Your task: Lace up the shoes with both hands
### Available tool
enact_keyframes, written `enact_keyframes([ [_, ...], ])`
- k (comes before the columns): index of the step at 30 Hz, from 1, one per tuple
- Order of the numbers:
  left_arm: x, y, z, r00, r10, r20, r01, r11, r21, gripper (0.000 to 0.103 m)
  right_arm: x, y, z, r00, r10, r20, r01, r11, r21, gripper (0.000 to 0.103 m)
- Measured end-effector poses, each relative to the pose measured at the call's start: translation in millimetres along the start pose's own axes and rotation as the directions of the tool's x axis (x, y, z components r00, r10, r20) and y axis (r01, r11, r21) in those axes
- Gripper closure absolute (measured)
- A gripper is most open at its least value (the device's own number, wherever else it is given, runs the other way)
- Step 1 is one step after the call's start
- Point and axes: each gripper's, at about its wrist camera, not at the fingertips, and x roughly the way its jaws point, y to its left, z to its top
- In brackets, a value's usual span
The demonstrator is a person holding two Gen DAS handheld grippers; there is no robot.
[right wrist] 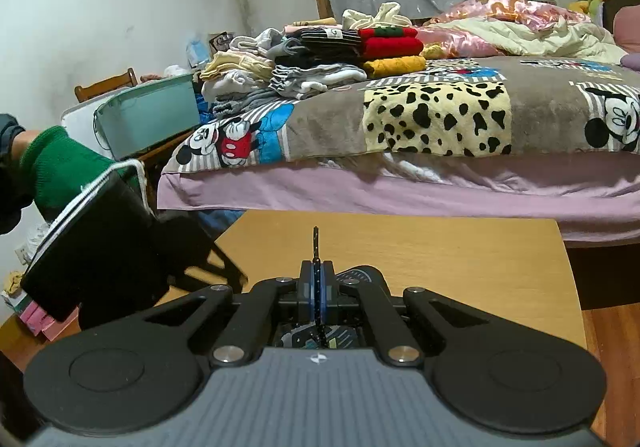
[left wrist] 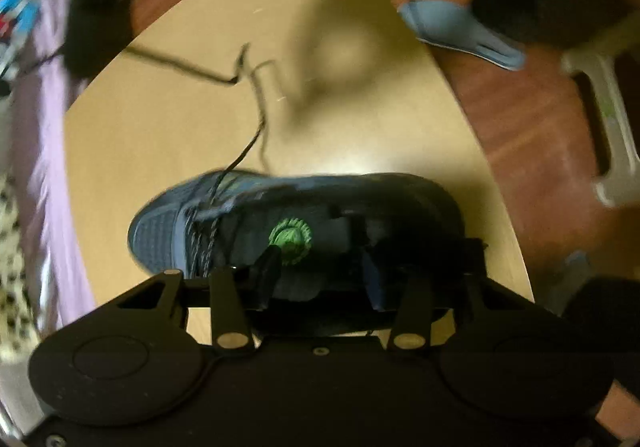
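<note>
A dark blue sneaker [left wrist: 400,195] lies on the wooden table [left wrist: 360,119], toe to the left, with a green round mark [left wrist: 290,237] inside its opening. My left gripper [left wrist: 320,271] hovers open right over the shoe's opening, its fingers spread apart with nothing between them. A black lace [left wrist: 244,151] runs from the eyelets away across the table. In the right wrist view my right gripper [right wrist: 316,279] is shut on the lace, whose tip [right wrist: 315,243] sticks up past the pads. Part of the shoe [right wrist: 362,273] shows just beyond it.
A green-gloved hand [right wrist: 52,167] holds the left gripper's body [right wrist: 92,247] at the left. A bed [right wrist: 400,187] with folded clothes [right wrist: 320,59] stands beyond the table. A blue slipper [left wrist: 460,31] and a white stool [left wrist: 608,127] are on the floor.
</note>
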Motion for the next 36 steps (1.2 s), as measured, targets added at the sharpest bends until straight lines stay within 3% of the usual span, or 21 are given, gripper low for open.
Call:
enact_keyframes([
  [5, 4, 1, 3, 1.0, -0.026, 0.002, 0.025, 0.994, 0.104, 0.064, -1, -5, 0, 1.0, -0.005, 0.0, 0.005, 1.0, 0.012, 0.098],
  [11, 7, 7, 1, 0.999, -0.037, 0.025, 0.034, 0.99, 0.135, 0.064, 1, -10, 0, 1.0, -0.011, -0.004, 0.011, 1.0, 0.019, 0.098],
  [14, 8, 6, -1, 0.999, -0.03, 0.042, 0.025, 0.991, 0.129, 0.076, 2, -11, -1, 1.0, -0.013, -0.007, 0.013, 1.0, 0.02, 0.098],
  [16, 10, 3, -2, 0.998, -0.014, 0.055, 0.009, 0.994, 0.108, 0.088, 4, -11, -1, 1.0, -0.014, -0.009, 0.014, 1.0, 0.019, 0.098],
  [19, 5, -2, -6, 0.996, 0.032, 0.08, -0.037, 0.998, 0.06, 0.096, 5, -11, -1, 1.0, -0.014, -0.011, 0.015, 1.0, 0.018, 0.098],
  [24, -18, 0, -17, 0.978, 0.151, 0.144, -0.138, 0.986, -0.097, 0.096, 6, -10, -1, 1.0, -0.007, -0.018, 0.007, 1.0, 0.013, 0.098],
  [28, -35, 5, -25, 0.942, 0.297, 0.157, -0.256, 0.938, -0.235, 0.098, 11, -4, -3, 0.999, 0.019, -0.05, -0.02, 1.0, -0.006, 0.098],
  [30, -43, 10, -30, 0.906, 0.395, 0.152, -0.331, 0.884, -0.33, 0.099, 14, 0, -4, 0.996, 0.037, -0.075, -0.039, 0.999, -0.017, 0.098],
  [33, -46, 19, -39, 0.871, 0.477, 0.12, -0.379, 0.805, -0.456, 0.101, 23, 7, -8, 0.99, 0.06, -0.124, -0.064, 0.997, -0.032, 0.098],
  [36, -48, 21, -41, 0.852, 0.51, 0.117, -0.369, 0.744, -0.558, 0.102, 37, 16, -14, 0.981, 0.06, -0.184, -0.069, 0.997, -0.044, 0.098],
])
